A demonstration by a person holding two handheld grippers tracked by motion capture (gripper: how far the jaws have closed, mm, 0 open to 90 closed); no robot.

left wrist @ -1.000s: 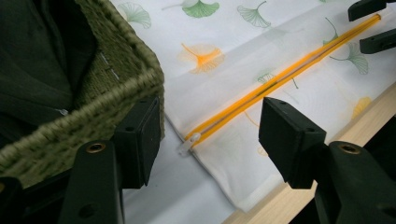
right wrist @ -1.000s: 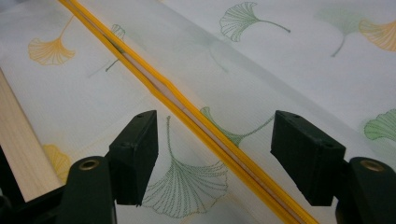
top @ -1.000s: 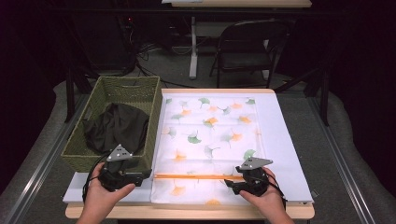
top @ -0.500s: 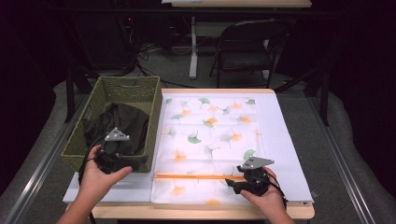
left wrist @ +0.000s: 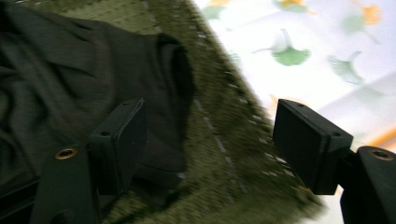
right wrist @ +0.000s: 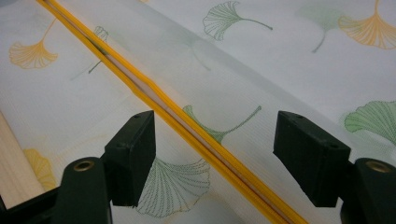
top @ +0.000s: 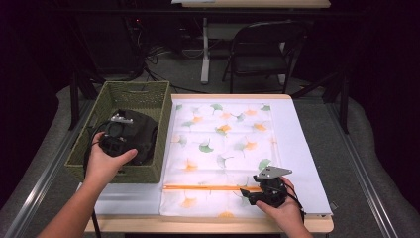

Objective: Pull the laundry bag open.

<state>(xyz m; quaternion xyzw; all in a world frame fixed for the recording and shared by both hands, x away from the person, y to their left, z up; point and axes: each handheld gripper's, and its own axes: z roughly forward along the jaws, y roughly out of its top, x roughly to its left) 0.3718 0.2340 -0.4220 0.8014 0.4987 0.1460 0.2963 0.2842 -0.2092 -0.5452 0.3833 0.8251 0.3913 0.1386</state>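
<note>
Now left gripper [top: 115,136] gaping over crumpled dark cloth [left wrist: 70,79] in woven basket [top: 143,94], right gripper [right wrist: 212,158] spread above orange-zipped mesh bag [top: 223,148].

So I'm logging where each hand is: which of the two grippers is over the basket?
The left gripper: it hangs open-jawed above the dark cloth in the green basket. The right gripper is over the leaf-print bag's orange zipper.

Tabletop [top: 302,124], pale. On it: green woven basket [top: 143,94] at my left, leaf-print cloth [top: 223,144] spread just beside, orange strip near front.
</note>
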